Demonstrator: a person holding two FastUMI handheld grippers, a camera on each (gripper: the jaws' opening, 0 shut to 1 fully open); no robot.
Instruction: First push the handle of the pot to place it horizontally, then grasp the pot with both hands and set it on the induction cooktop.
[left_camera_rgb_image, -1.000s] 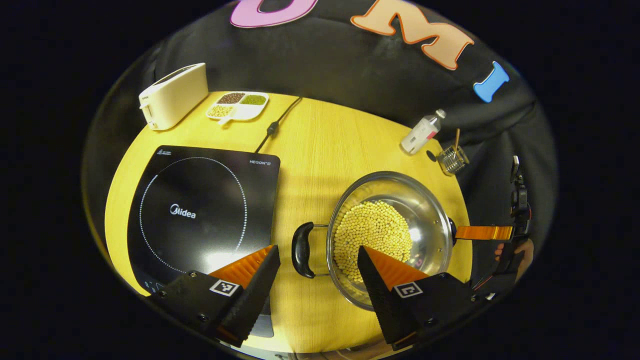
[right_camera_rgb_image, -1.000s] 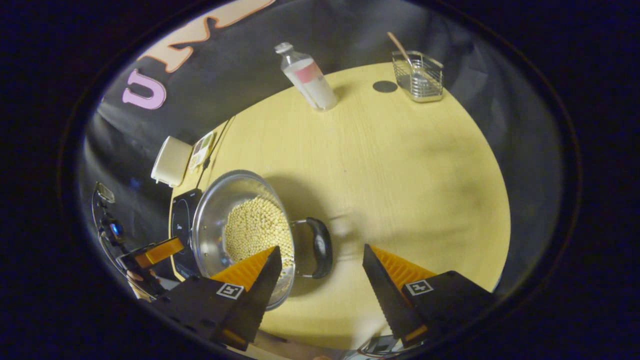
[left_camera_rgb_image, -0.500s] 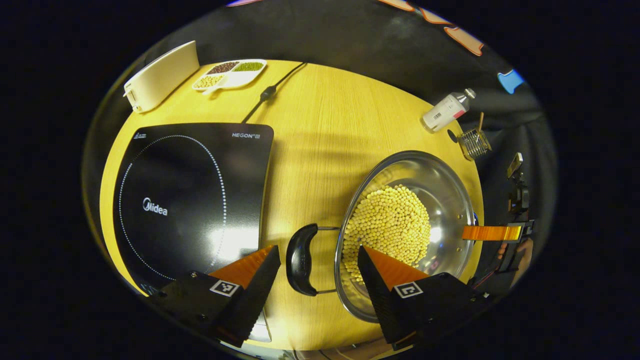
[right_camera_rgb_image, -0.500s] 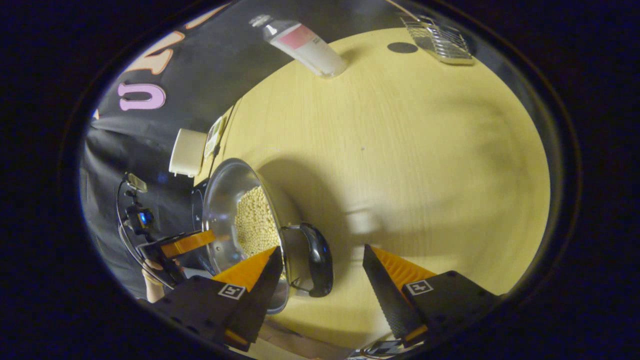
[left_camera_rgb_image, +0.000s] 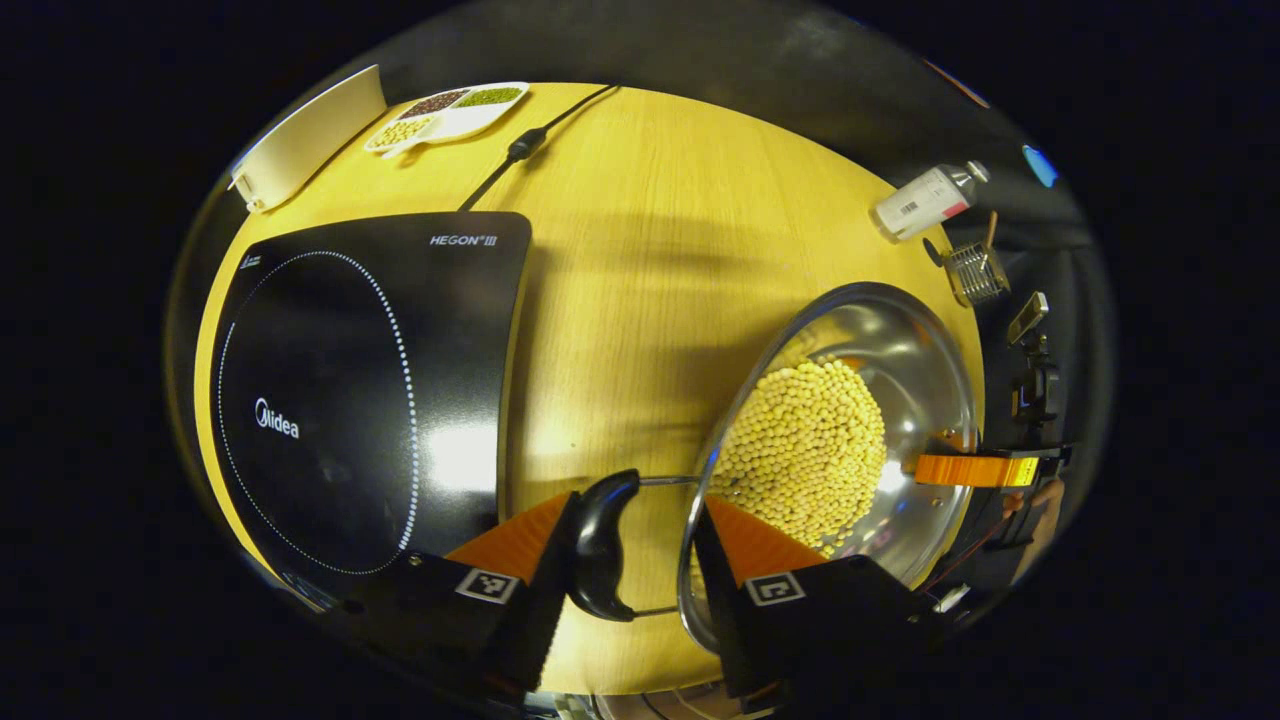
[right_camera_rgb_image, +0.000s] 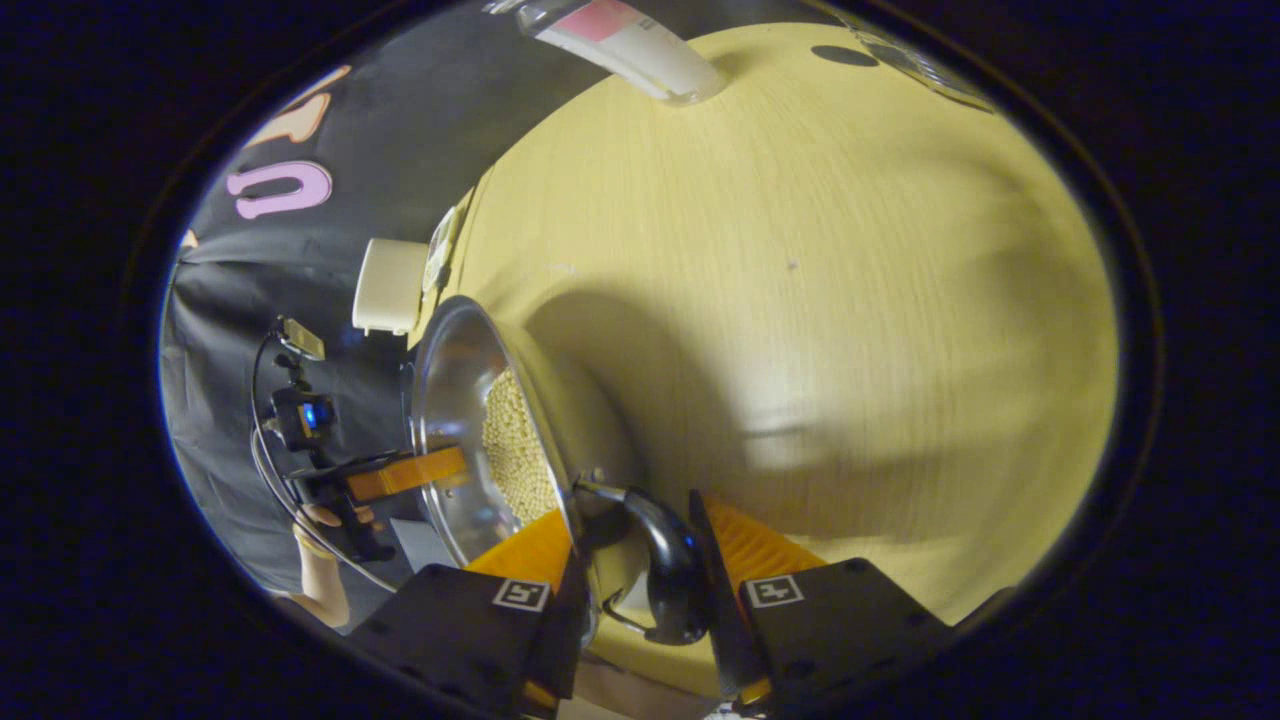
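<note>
With each black loop handle lying level between a pair of tongs, the grasp-with-both-hands step looks to be in hand: the left tongs (left_camera_rgb_image: 630, 560) stand narrowed around the near handle (left_camera_rgb_image: 602, 545), the fingers close at either side, though whether both actually press it cannot be told; the right tongs (right_camera_rgb_image: 632, 560) likewise bracket the far handle (right_camera_rgb_image: 668, 575), one finger just beside it and contact uncertain. Between them the steel pot (left_camera_rgb_image: 900, 340), its floor covered in pale beans (left_camera_rgb_image: 810, 450), sits on the yellow surface (left_camera_rgb_image: 640, 260), apart from the black cooktop (left_camera_rgb_image: 360, 380) to its left. The next move, by this reading, calls for both pairs to close firmly, then a level, matched lift and a carry sideways onto the ringed plate, since any tilt could send beans rolling. From the left tongs' camera come the whole cooktop, its cord (left_camera_rgb_image: 520, 150), a divided dish (left_camera_rgb_image: 445, 105) and a white appliance (left_camera_rgb_image: 305, 135) at the far edge; the right tongs' camera offers instead the broad bare stretch of surface beyond the pot, a bottle (right_camera_rgb_image: 625, 45) at the rim, and the hand (right_camera_rgb_image: 325, 520) holding the opposite tool.
</note>
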